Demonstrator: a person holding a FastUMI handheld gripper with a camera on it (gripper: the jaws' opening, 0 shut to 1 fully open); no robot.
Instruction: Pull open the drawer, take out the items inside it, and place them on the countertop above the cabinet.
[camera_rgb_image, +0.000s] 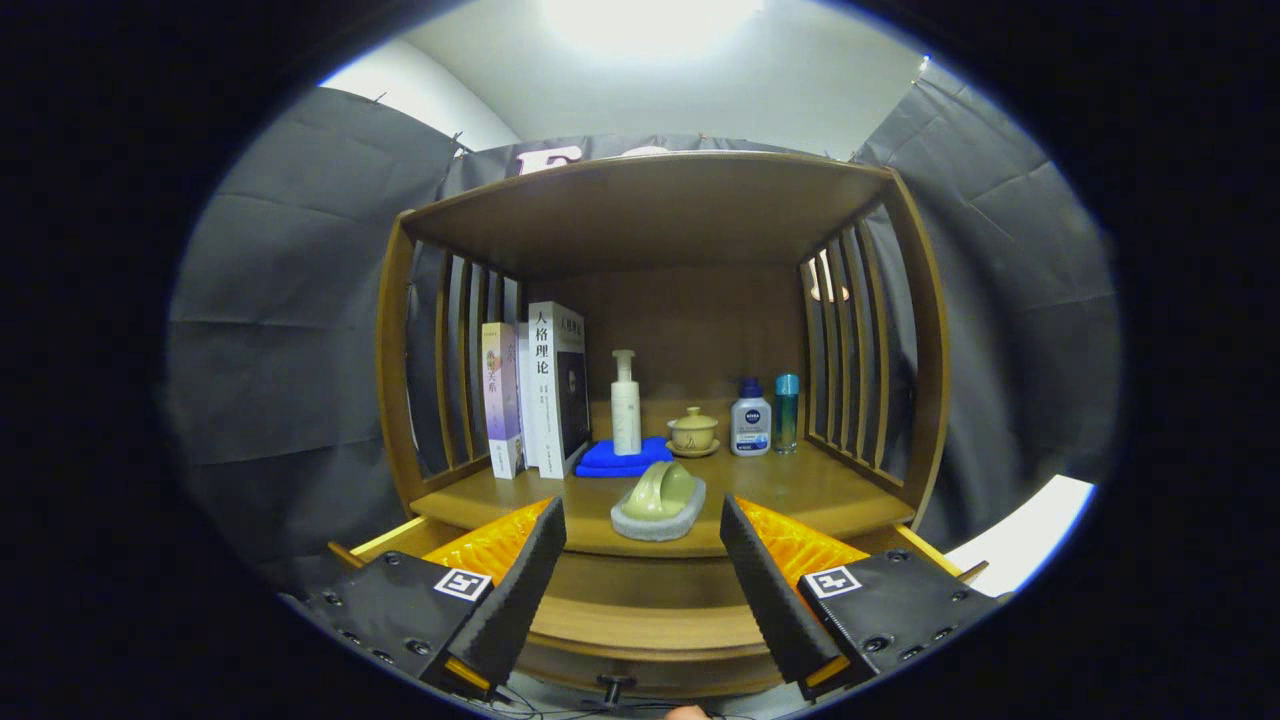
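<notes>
drawer of the wooden cabinet lies just below and between the claw's fingers, pulled out, its front panel with a small dark knob at the near edge. the claw is spread wide with nothing between its fingers. countertop lies just ahead of the fingers, and on its front edge, between the fingertips and a little beyond them, sits a green soap piece on a grey stone-like dish. farther back and left stand two upright books; chinese characters run down the white spine, but the rest of the print is too small to tell. beside them a folded blue cloth carries a white pump bottle. right of that sits a lidded tea cup on a saucer, then a small white bottle with a blue cap and a blue label, then a slim teal bottle near the right slats.
</notes>
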